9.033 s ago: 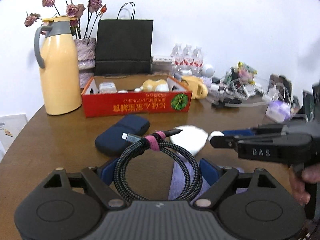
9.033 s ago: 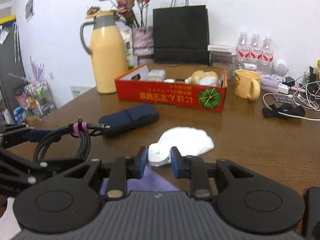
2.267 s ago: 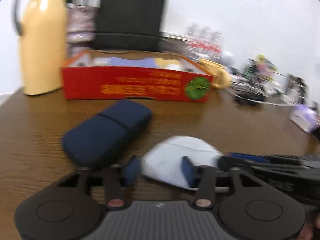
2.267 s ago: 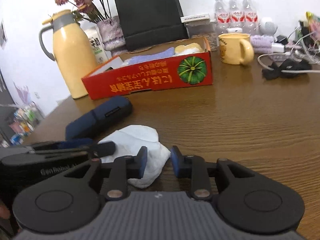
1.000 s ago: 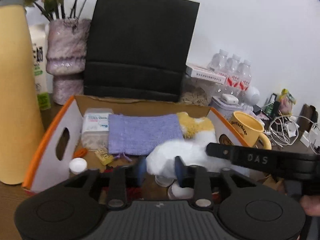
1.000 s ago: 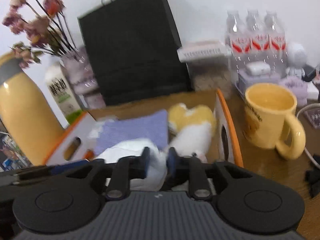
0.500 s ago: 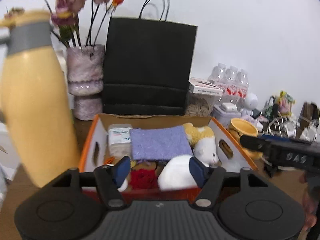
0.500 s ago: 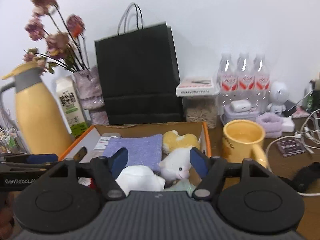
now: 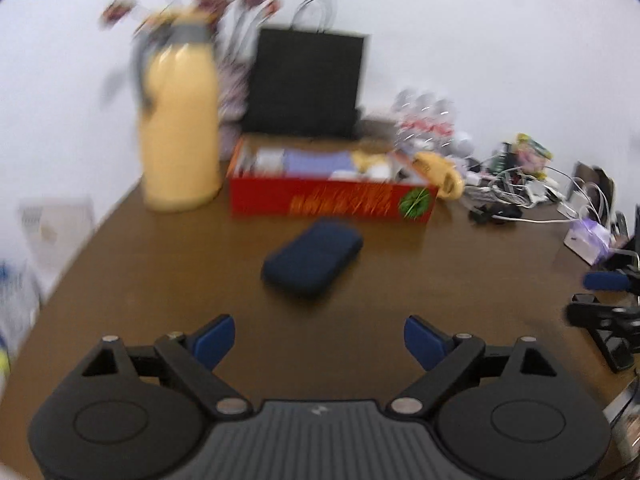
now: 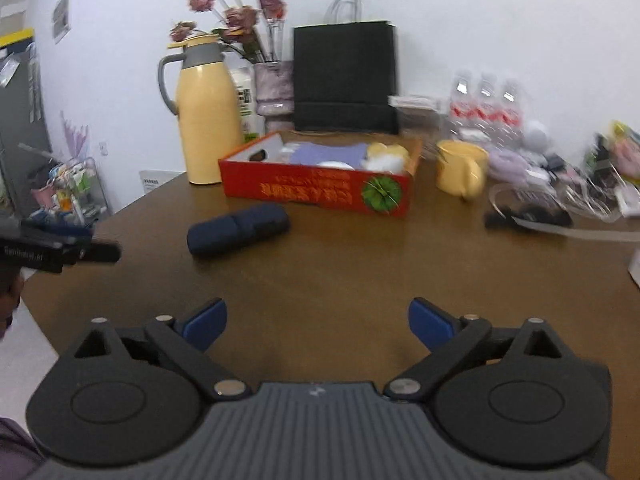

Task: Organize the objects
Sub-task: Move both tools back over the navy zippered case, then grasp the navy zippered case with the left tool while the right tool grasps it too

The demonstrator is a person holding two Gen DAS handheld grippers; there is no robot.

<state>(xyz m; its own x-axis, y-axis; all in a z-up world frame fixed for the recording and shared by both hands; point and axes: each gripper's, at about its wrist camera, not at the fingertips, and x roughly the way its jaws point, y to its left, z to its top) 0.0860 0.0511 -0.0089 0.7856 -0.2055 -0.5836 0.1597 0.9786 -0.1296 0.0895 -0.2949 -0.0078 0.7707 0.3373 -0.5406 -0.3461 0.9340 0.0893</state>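
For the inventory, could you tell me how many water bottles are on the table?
3, side by side at the back by the wall, right of the black bag: left bottle, middle bottle, right bottle. More may be hidden.

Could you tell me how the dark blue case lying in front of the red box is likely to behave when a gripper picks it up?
The blue case looks rounded and padded, so it would probably give a little under the pads rather than slip. Its elongated shape suggests gripping across the narrow width; held near one end it may droop or swing. Lying flat on the table, it seems unlikely to roll far.
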